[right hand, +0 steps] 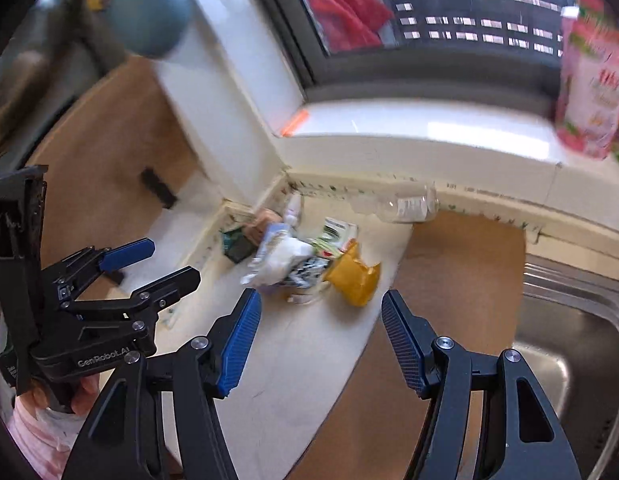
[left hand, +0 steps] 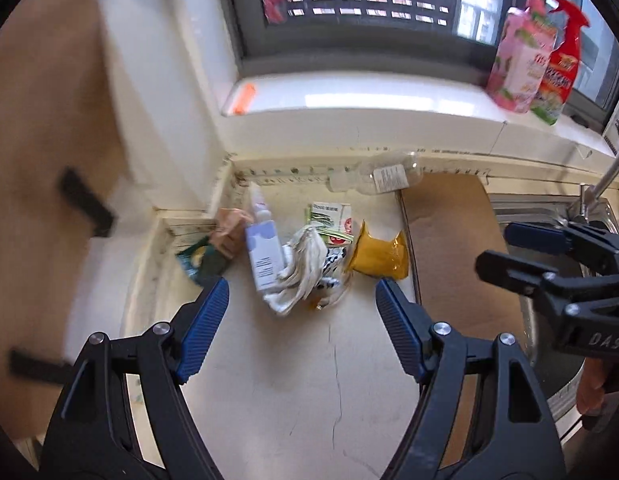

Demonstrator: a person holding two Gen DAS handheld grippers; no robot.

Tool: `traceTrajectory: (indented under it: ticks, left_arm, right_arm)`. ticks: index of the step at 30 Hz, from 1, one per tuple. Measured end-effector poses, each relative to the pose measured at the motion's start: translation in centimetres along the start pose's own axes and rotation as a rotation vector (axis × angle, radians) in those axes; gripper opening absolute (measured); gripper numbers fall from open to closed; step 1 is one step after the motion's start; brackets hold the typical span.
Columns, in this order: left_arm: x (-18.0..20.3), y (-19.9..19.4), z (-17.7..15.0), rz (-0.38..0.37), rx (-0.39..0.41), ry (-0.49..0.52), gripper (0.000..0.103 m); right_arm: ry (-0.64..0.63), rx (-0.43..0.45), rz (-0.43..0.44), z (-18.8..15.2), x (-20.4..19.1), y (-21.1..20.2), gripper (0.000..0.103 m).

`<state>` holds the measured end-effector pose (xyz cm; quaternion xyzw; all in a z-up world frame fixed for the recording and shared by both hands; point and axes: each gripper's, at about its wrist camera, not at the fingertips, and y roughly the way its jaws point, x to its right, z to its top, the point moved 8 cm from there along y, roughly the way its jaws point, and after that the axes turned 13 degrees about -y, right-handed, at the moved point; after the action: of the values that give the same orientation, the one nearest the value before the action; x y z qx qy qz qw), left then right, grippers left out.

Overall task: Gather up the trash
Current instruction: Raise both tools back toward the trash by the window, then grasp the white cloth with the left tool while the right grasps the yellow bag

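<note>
Left wrist view shows the trash pile [left hand: 305,256] untouched at frame centre, both the left gripper [left hand: 302,300] and right gripper [right hand: 321,312] wide open and empty.

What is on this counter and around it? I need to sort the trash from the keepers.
yellow packet: 1, yellow, right of pile
spray bottle: 1, pale blue, lying in pile
crumpled tissue: 1, white, pile centre
carton: 1, green-white, behind tissue
clear bottle: 1, transparent, lying by wall
pink pouch: 1, windowsill
red sprayer: 1, windowsill
sink: 1, steel, right
left gripper: open, empty
right gripper: open, empty
</note>
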<state>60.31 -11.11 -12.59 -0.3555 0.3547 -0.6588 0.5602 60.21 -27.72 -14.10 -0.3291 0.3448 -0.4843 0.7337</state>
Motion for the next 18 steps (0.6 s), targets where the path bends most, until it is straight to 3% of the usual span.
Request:
traceTrajectory:
  ticks: [3,10,18]
  left_arm:
    - [0.1,4.4,0.3,0.006,-0.051,-0.006,0.074]
    - [-0.8,10.2,0.0,0.011,-0.128,-0.046,0.061]
    - [-0.4,12.5,-0.4,0.003,-0.156,-0.023,0.054]
  right_arm:
    - [0.016,-0.037,0.012,-0.4,1.5,3.7,0.065]
    - [0.060,-0.091,0.064,-1.8,2.6,11.2,0.065]
    - [0.048,-0.142,0.077,-2.6,2.5,15.9,0.062]
